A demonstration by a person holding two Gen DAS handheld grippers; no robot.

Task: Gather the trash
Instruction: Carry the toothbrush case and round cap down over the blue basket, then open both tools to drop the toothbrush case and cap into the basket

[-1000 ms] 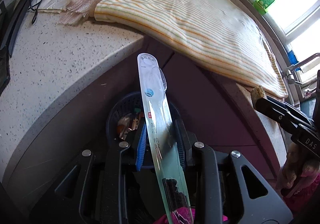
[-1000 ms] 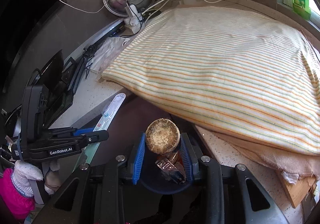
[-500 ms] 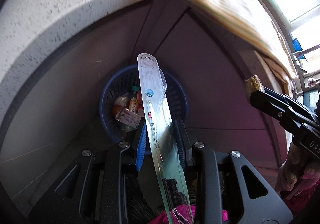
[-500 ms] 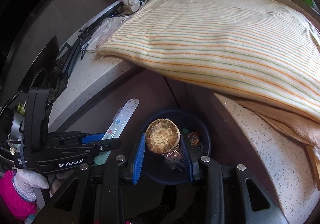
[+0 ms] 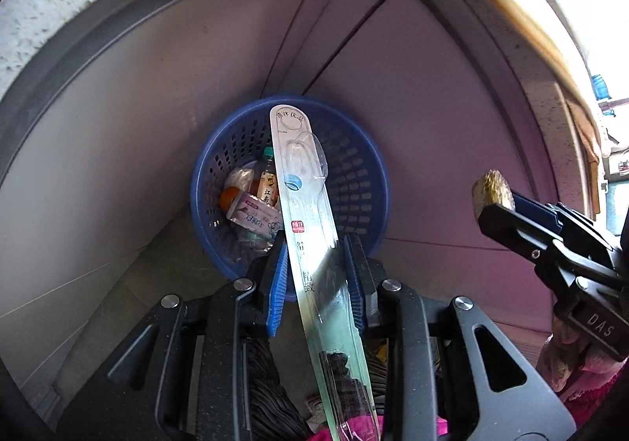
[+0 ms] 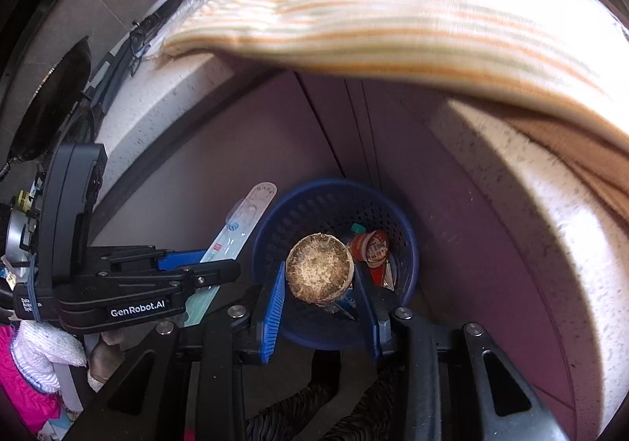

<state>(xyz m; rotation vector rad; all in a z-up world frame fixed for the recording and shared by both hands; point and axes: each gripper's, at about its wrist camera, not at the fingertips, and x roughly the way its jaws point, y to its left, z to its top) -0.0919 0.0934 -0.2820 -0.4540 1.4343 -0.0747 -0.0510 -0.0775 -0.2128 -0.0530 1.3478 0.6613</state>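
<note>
Down on the floor, in the corner where two purple cabinet fronts meet, sits a blue perforated basket [image 5: 365,181]. From the left wrist camera it lies dead ahead at 12 o'clock, already holding a small bottle [image 5: 268,181], an orange object [image 5: 228,198] and a printed packet [image 5: 255,216]. From the right wrist camera the same basket [image 6: 401,240] shows a red-lidded cup [image 6: 371,246] at about 1 o'clock of the gripper's tips.

The left gripper [image 5: 314,275] is clamped on a long clear plastic package [image 5: 302,201], whose free end reaches over the basket's mouth toward 12 o'clock; its lower end runs back between the fingers and out of the bottom of the view. The right gripper [image 6: 318,295] pinches a round, tan, crumbly puck [image 6: 319,272] between its blue pads, poised over the near part of the basket. In the left view that puck [image 5: 491,193] shows at 3 o'clock, well clear of the package.

Overhead, a speckled white countertop edge [image 6: 157,106] curves from 9 to 11 o'clock and another stretch [image 6: 550,228] runs down at 3 o'clock, with a striped cloth [image 6: 393,8] draped over it at 12 to 2 o'clock. The cabinet fronts close in behind the basket; open floor lies only on the near side, at 6 to 8 o'clock. A white-gloved hand [image 6: 43,352] with a pink cuff carries the left tool at 8 o'clock.
</note>
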